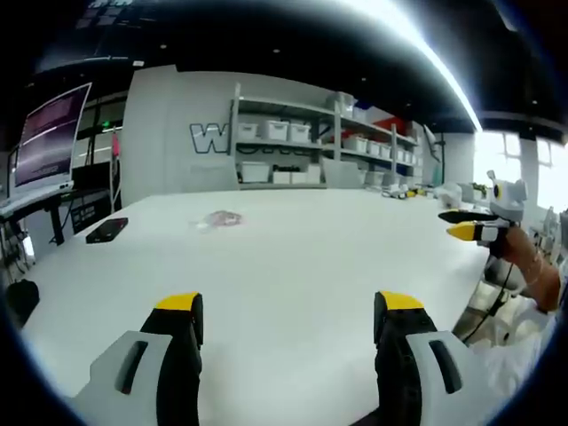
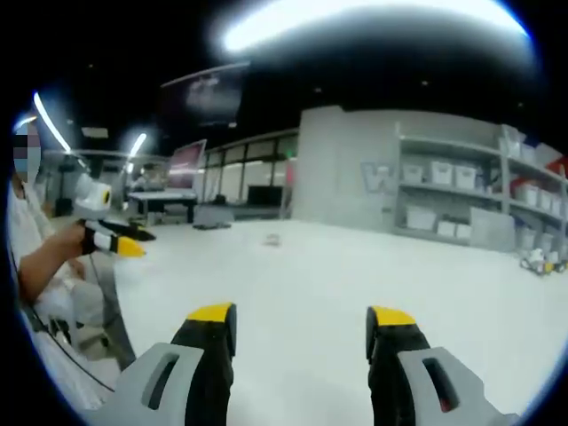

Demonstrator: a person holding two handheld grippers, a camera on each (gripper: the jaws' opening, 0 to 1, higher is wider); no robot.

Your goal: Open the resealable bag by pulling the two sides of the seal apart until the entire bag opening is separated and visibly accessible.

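A small clear resealable bag (image 1: 222,218) with something pinkish inside lies flat on the white table (image 1: 293,257), well beyond my left gripper (image 1: 288,306). The left jaws are open with nothing between them. My right gripper (image 1: 463,224) enters the left gripper view from the right, held by a hand over the table's edge. In the right gripper view the bag (image 2: 272,239) is a small speck far across the table (image 2: 302,266). The right gripper (image 2: 302,315) is open and empty. The left gripper (image 2: 131,241) shows at the left, held by a person.
A dark phone (image 1: 106,230) lies on the table to the left of the bag. Shelves with white bins (image 1: 302,146) stand behind the table. A monitor (image 1: 49,138) is at the far left. A person's sleeve (image 2: 35,257) is beside the table edge.
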